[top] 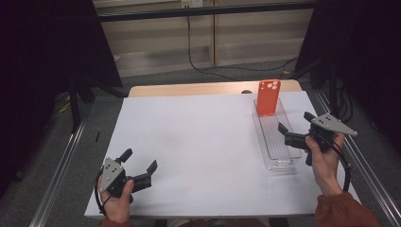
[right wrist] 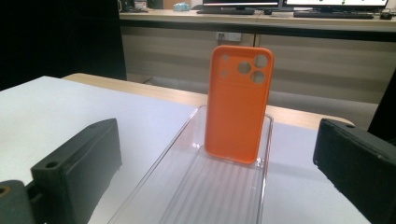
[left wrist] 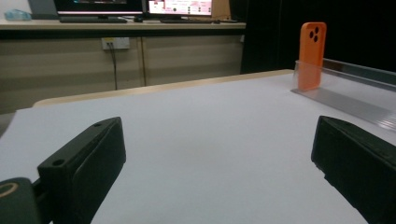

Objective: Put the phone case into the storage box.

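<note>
White table [top: 198,142] | clear tray [top: 276,137]: orange phone case [top: 268,97] upright | left gripper [top: 139,165], right gripper [top: 295,126] both released

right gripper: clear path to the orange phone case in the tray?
Probably yes. The right gripper, jaws open, faces the orange phone case standing upright at the far end of the clear plastic tray, with nothing between.

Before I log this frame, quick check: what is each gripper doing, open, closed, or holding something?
Left gripper: open, fingers apart over the white table cover, holding nothing.
Right gripper: open, holding nothing, facing the orange phone case.
</note>
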A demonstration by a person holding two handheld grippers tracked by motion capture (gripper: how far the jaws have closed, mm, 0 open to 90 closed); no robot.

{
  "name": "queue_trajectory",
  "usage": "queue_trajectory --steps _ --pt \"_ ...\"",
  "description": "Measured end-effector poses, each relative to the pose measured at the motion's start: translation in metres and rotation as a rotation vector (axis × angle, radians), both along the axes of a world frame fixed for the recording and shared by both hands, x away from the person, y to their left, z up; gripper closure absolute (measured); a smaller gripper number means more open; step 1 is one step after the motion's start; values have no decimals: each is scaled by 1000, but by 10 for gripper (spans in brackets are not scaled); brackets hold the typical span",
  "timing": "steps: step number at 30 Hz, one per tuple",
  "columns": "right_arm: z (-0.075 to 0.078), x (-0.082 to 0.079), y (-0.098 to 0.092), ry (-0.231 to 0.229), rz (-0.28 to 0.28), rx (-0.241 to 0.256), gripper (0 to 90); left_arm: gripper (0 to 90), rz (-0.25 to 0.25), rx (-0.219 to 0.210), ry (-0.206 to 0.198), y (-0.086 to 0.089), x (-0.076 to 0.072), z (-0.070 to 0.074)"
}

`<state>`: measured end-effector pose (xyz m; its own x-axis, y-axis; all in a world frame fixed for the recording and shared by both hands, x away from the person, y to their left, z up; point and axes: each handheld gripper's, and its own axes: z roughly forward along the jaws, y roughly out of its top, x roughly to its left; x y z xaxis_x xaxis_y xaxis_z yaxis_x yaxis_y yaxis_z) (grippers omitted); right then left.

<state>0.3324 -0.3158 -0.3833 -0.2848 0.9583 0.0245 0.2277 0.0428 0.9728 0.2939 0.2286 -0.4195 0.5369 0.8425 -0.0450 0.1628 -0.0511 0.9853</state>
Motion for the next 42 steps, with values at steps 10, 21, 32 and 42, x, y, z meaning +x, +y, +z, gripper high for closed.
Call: queue_trajectory --steps 10,21,32,42 --pt "-9 -20 3 33 9 18 0 30 8 3 -4 1 0 0" --pt "-15 -40 3 17 -7 30 2 30 16 0 -3 3 -1 0" --pt "-25 -63 -8 23 -47 55 0 31 24 3 0 3 -4 0" --pt "-34 -79 -11 16 -57 32 0 31 21 5 3 4 -8 0"
